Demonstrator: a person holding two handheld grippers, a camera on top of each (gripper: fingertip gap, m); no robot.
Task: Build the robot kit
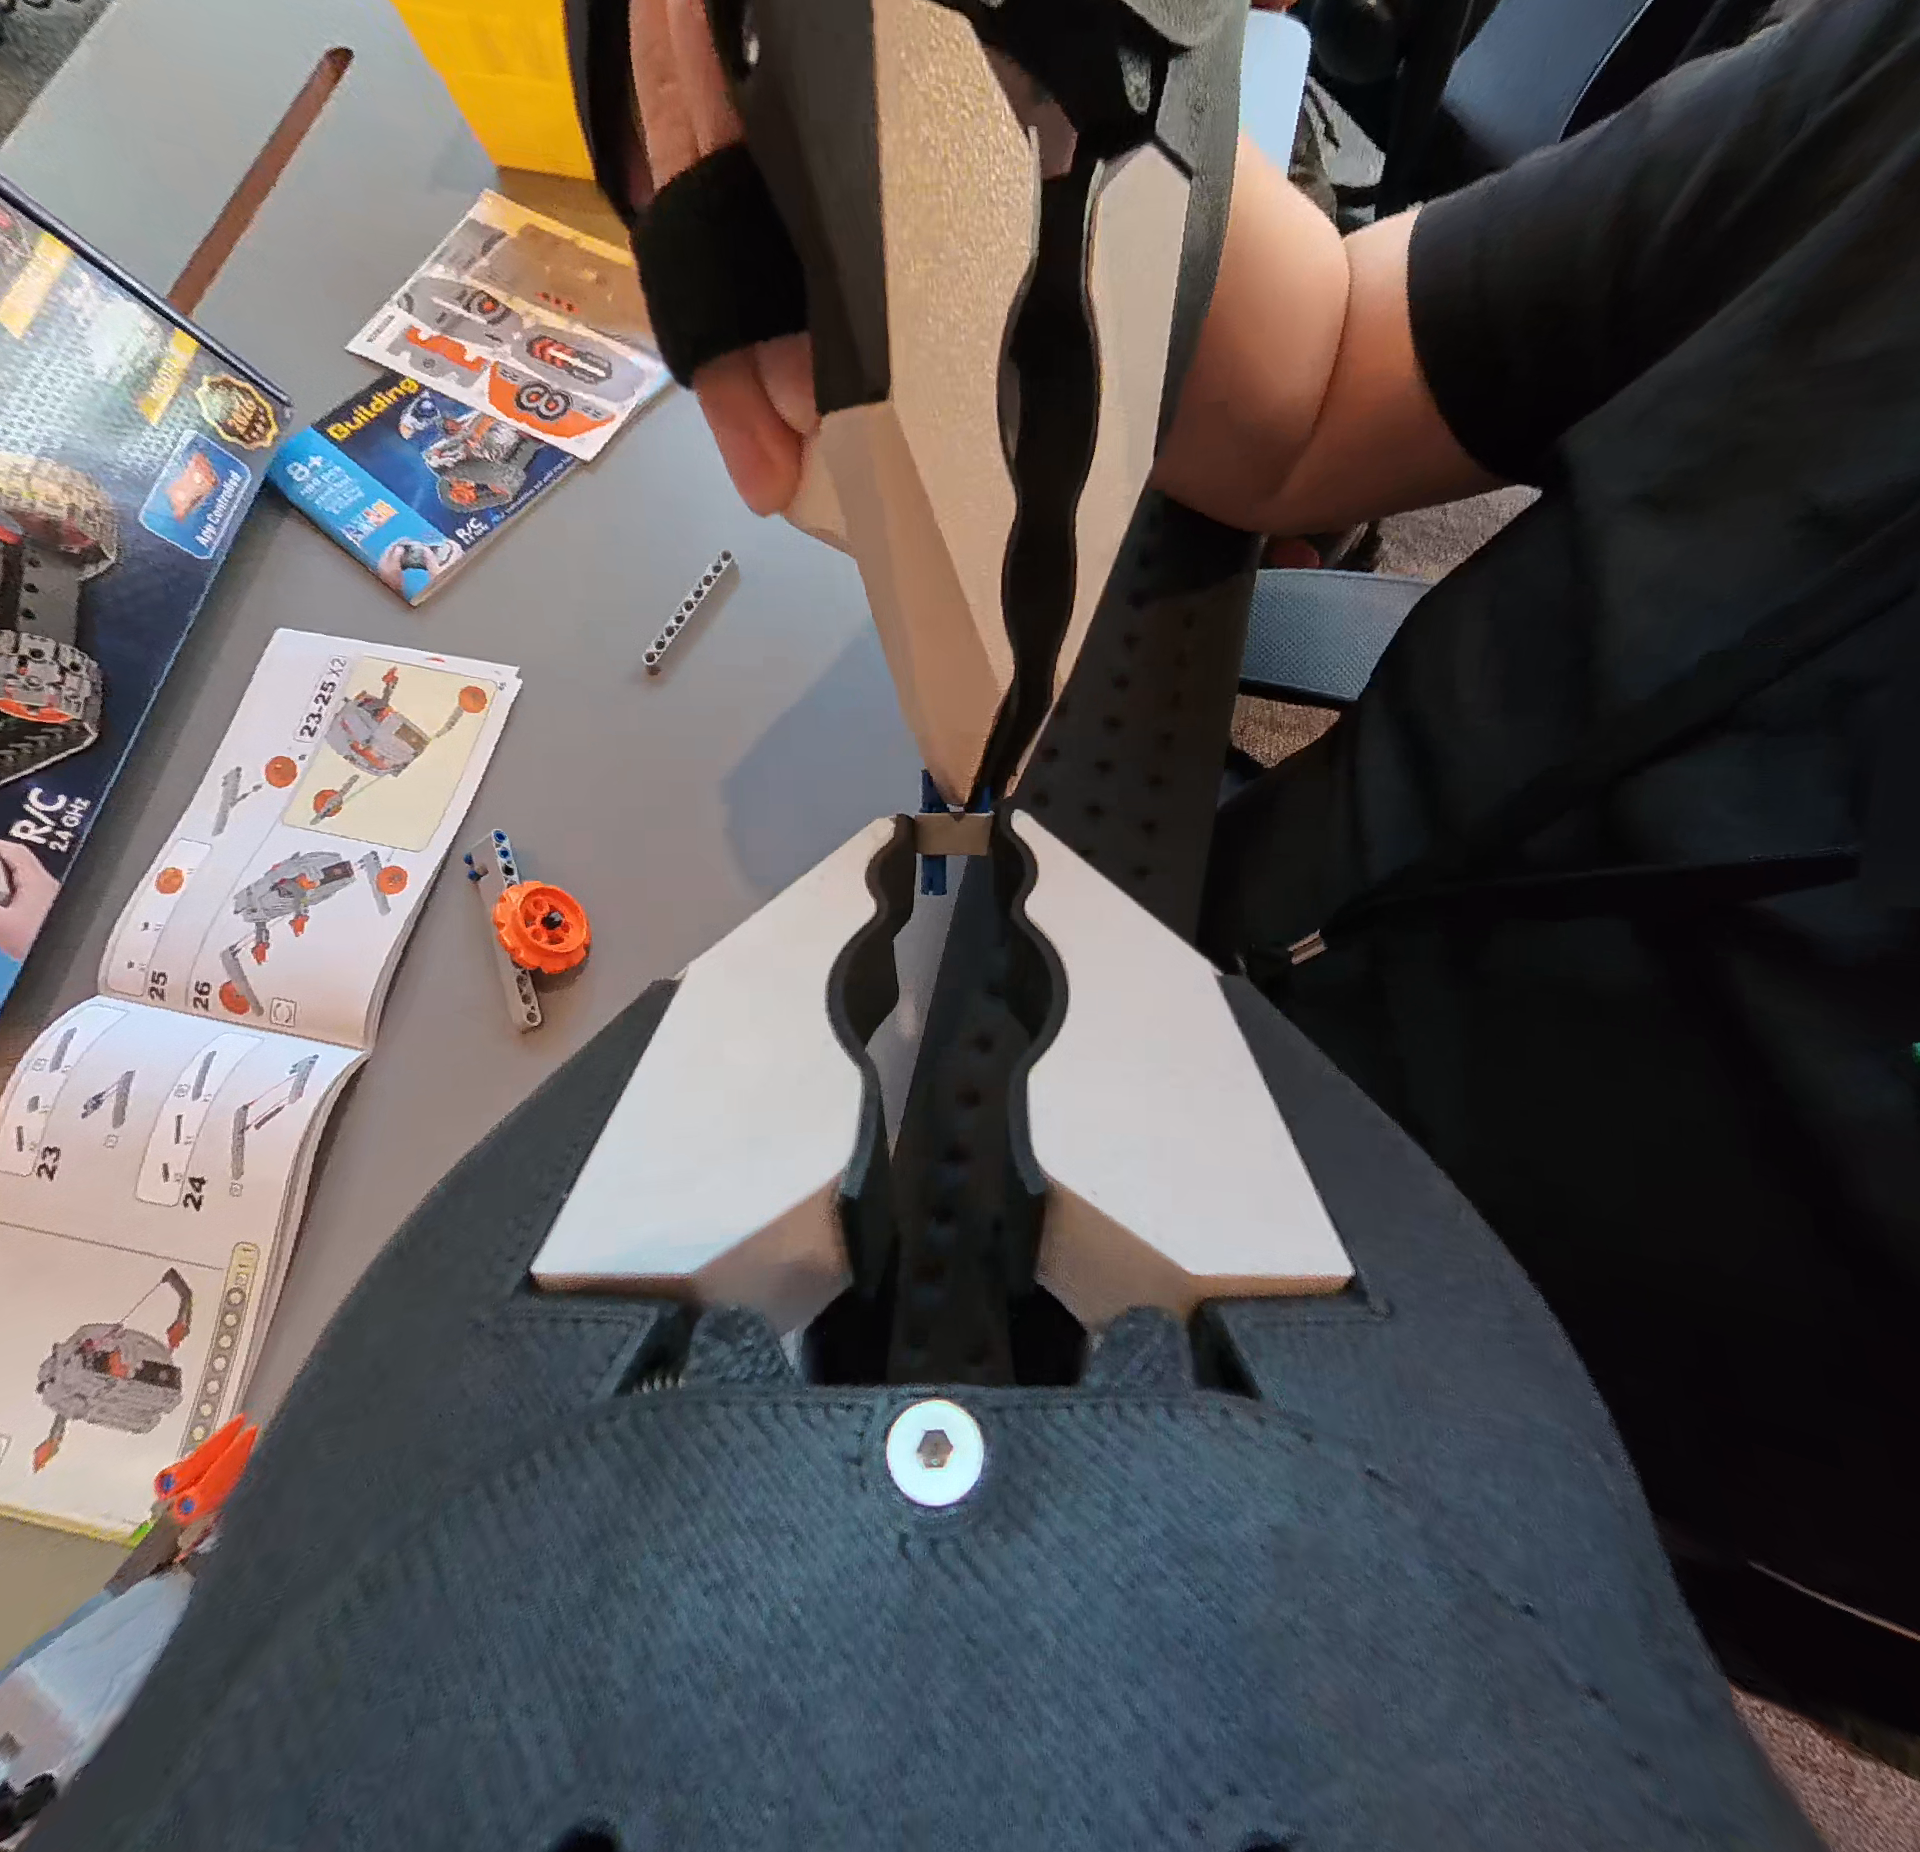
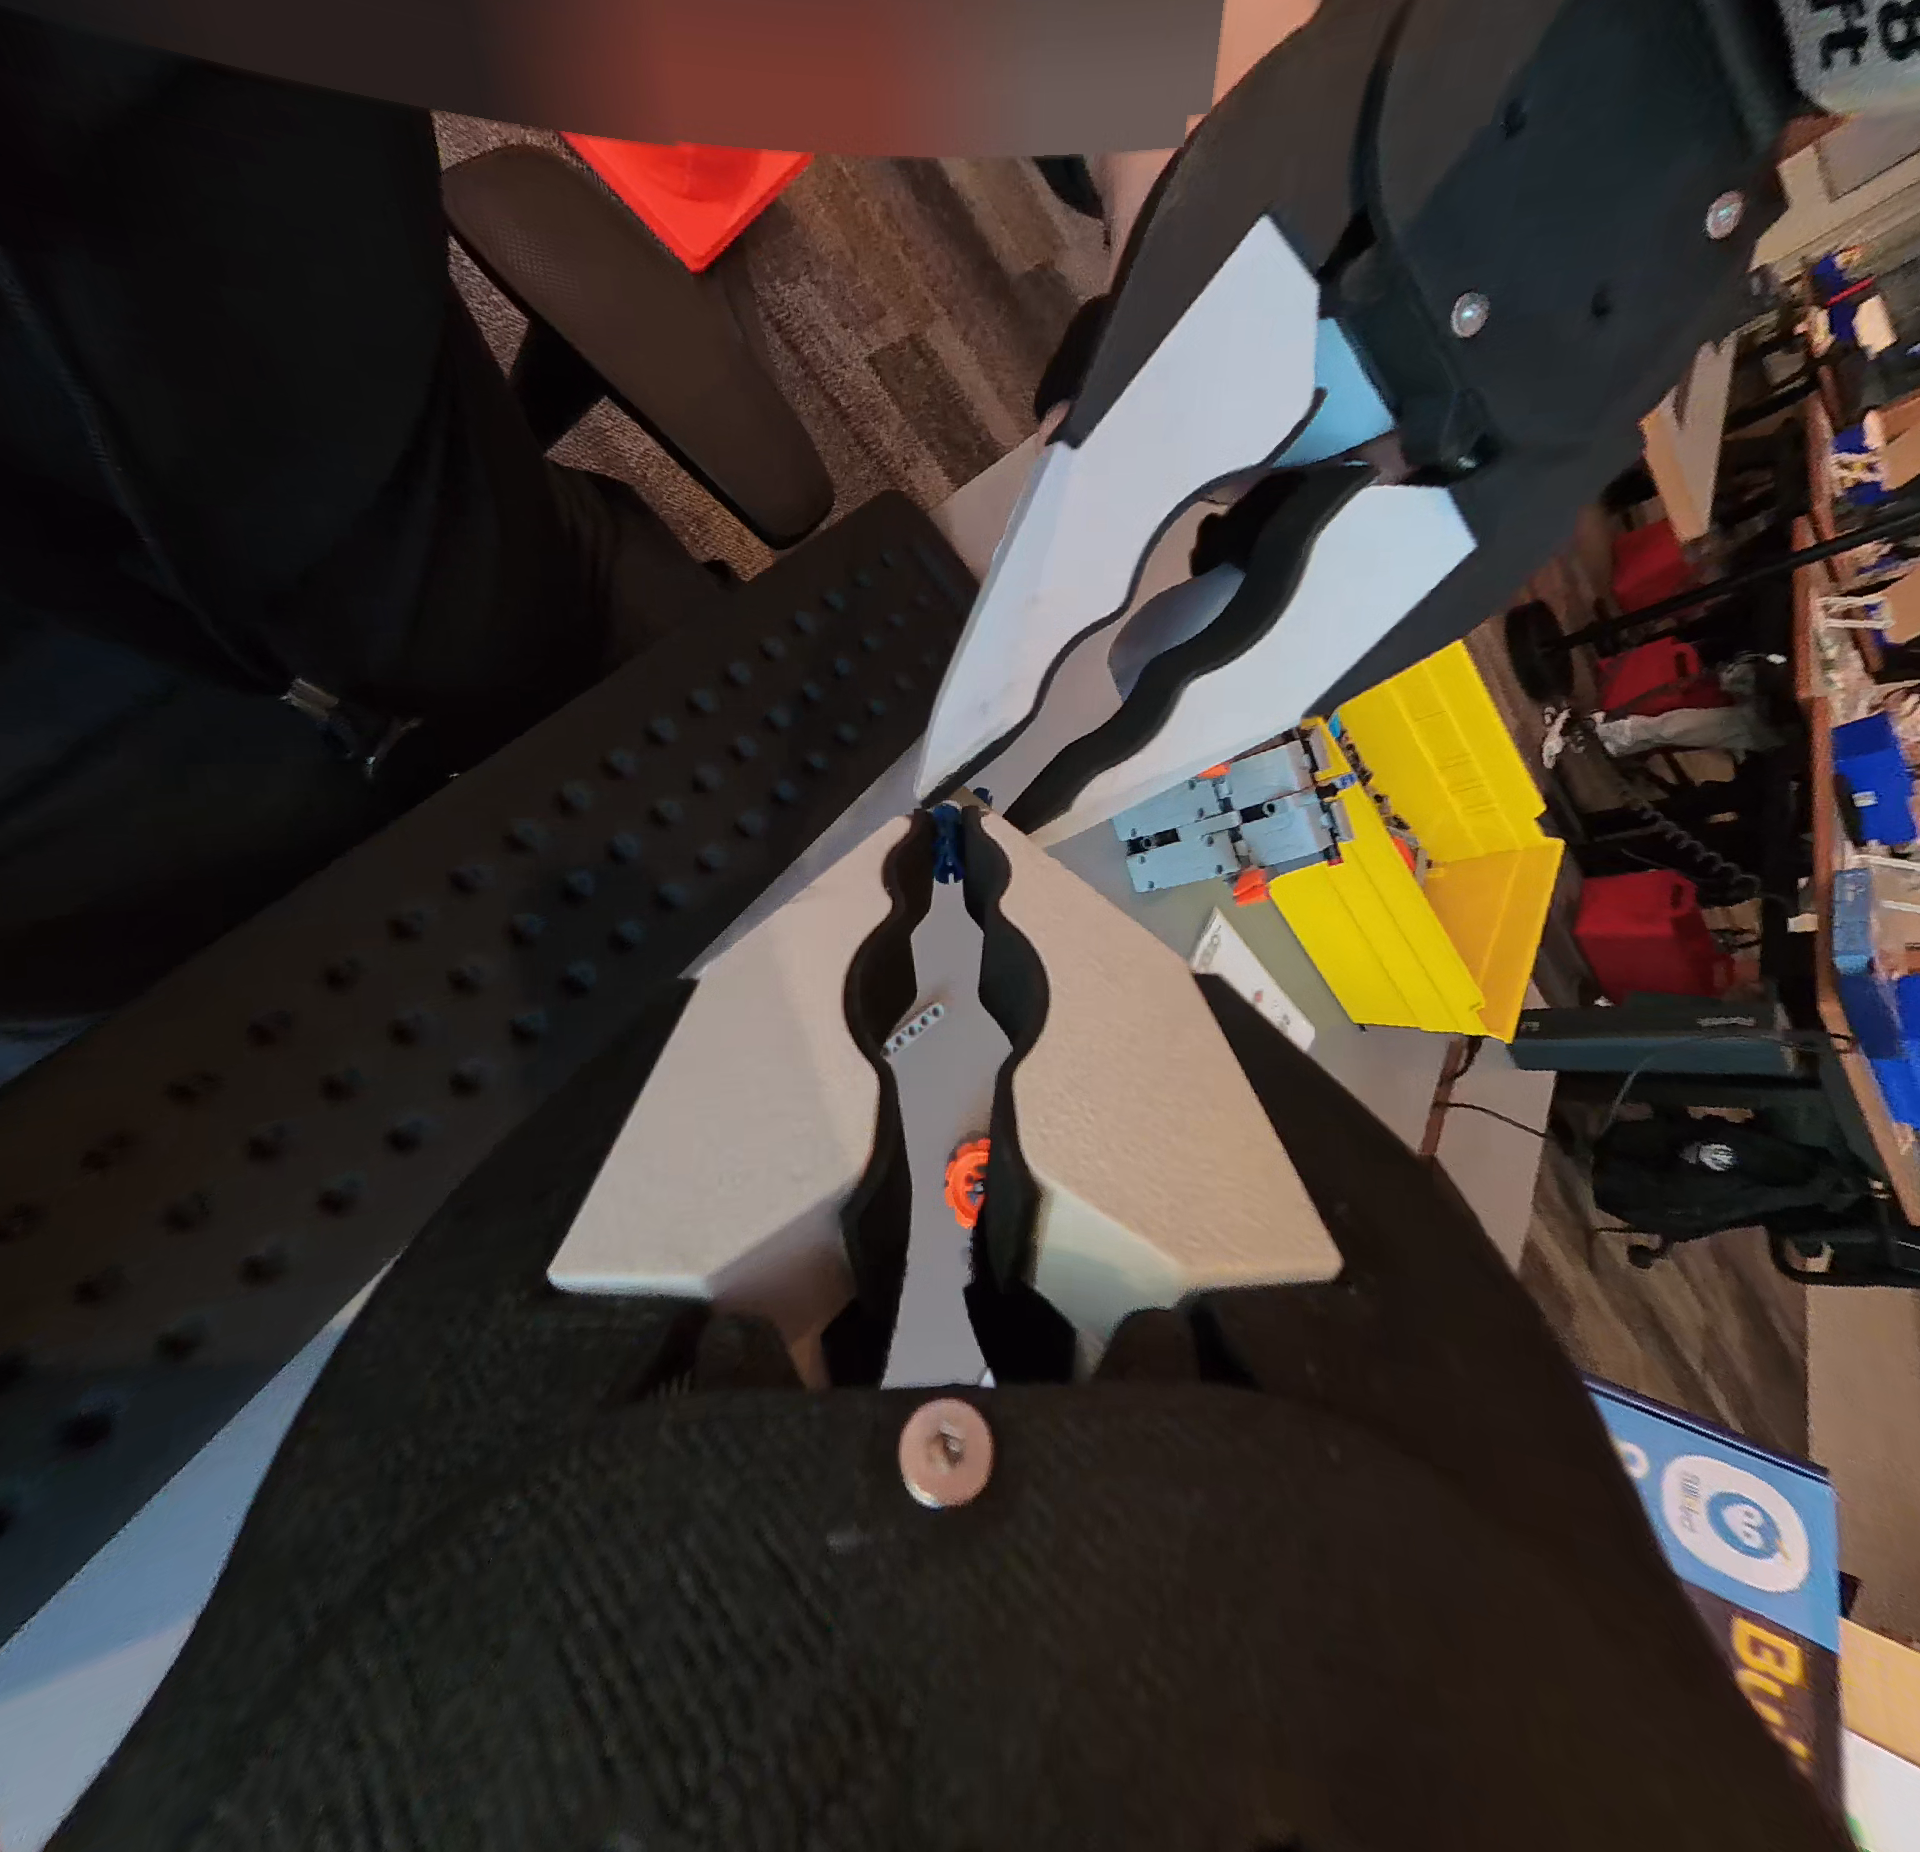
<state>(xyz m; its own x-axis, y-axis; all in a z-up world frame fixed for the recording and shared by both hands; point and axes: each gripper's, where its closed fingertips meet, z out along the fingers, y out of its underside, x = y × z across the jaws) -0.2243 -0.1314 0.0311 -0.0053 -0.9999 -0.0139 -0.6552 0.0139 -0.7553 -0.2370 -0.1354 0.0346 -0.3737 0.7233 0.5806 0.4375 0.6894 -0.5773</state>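
In the left wrist view my left gripper (image 1: pixel 951 834) is shut on a small tan-grey part (image 1: pixel 953 834) with a blue pin (image 1: pixel 932 872) through it. My right gripper (image 1: pixel 982 786) comes down from above. Its tips are closed on the top of that blue pin, meeting the left tips. In the right wrist view my right gripper (image 2: pixel 948 838) pinches the blue pin (image 2: pixel 945 852), and the left gripper (image 2: pixel 961 794) reaches in from the upper right. A long black perforated plate (image 2: pixel 416 919) runs beneath both, also seen in the left wrist view (image 1: pixel 1132 680). I cannot tell whether anything holds it.
On the grey table (image 1: pixel 623 763) lie an open instruction booklet (image 1: pixel 208 971), a product box (image 1: pixel 104 503), a sticker sheet (image 1: pixel 520 348), a loose grey beam (image 1: pixel 691 613) and an orange gear on a grey beam (image 1: pixel 540 924). A yellow bin (image 2: pixel 1423 846) and a grey assembly (image 2: pixel 1226 826) stand farther off. From either gripper's tips it is about 20 cm to the long black perforated plate (image 2: pixel 416 919).
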